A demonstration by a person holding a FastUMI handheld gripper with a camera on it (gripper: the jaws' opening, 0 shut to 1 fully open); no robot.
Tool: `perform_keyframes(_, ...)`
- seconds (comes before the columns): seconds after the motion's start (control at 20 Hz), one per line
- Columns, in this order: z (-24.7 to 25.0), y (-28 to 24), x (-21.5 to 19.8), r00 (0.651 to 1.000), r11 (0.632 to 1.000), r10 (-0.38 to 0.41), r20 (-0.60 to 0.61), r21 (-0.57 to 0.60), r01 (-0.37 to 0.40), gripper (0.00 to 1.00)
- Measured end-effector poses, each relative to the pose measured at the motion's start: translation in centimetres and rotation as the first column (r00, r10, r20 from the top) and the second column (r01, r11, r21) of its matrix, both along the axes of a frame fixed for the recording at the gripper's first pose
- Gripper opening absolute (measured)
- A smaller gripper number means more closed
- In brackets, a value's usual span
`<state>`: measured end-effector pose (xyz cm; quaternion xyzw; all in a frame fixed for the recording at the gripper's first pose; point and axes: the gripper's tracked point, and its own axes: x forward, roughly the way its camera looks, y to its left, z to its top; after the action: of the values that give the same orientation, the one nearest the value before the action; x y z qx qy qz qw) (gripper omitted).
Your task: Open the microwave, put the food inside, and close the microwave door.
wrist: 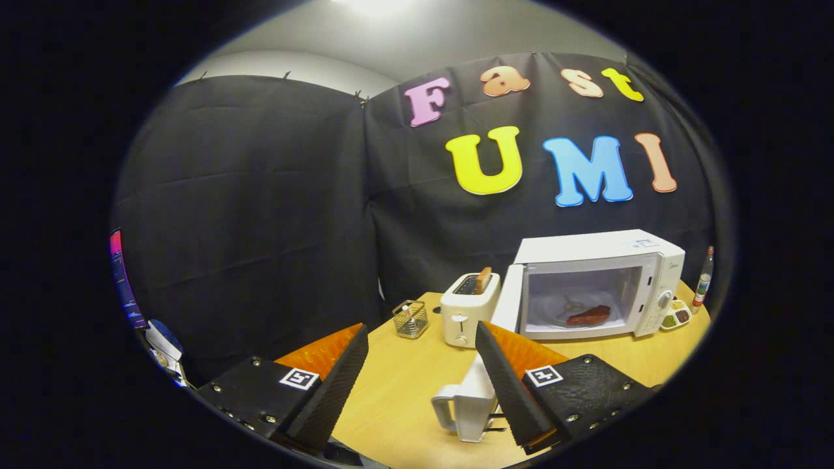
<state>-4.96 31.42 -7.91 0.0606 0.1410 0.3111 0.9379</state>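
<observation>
The gripper (420, 384), its fingers spread apart with nothing between them, hides part of the white jug (464, 405) and the tabletop's (404, 384) near edge. The open microwave (596, 283) door (507, 306) shows edge-on, its face unseen. The small dishes (676, 316) and bottle (703, 279) at the tabletop's far right corner are too small to identify, as are the wire basket's (410, 319) contents.

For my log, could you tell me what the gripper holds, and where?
Nothing: the gripper is open, fingers apart above the table.
</observation>
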Motion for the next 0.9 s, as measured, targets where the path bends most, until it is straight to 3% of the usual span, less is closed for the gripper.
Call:
perform_keyframes(0.2, -2.3, 3.4, -2.3, 0.995, 0.996, 0.087, -0.041, -0.007, -0.088, 0.99)
perform_keyframes(0.3, -4.3, 4.7, -3.2, 0.989, 0.991, 0.129, -0.070, -0.030, -0.132, 0.90)
perform_keyframes(0.4, -6.3, 4.5, -3.2, 0.985, 0.987, 0.141, -0.094, -0.059, -0.147, 0.90)
perform_keyframes(0.45, -7.0, 4.5, -3.1, 0.984, 0.986, 0.143, -0.109, -0.067, -0.150, 0.74)
perform_keyframes(0.5, -8.2, 4.6, -3.1, 0.982, 0.985, 0.141, -0.127, -0.078, -0.152, 0.71)
perform_keyframes(0.55, -8.9, 3.9, -2.4, 0.988, 0.989, 0.089, -0.125, -0.109, -0.103, 0.66)
perform_keyframes(0.65, -10.4, 2.2, -0.9, 0.988, 0.989, 0.032, -0.148, -0.135, -0.052, 0.16)
perform_keyframes(0.75, -11.0, 1.4, -0.6, 0.983, 0.991, 0.008, -0.184, -0.130, -0.032, 0.16)
perform_keyframes(0.85, -10.9, 1.0, -0.1, 0.985, 0.993, 0.009, -0.172, -0.114, -0.029, 0.02)
perform_keyframes(0.9, -11.0, 0.9, 0.1, 0.985, 0.993, 0.012, -0.172, -0.114, -0.032, 0.01)
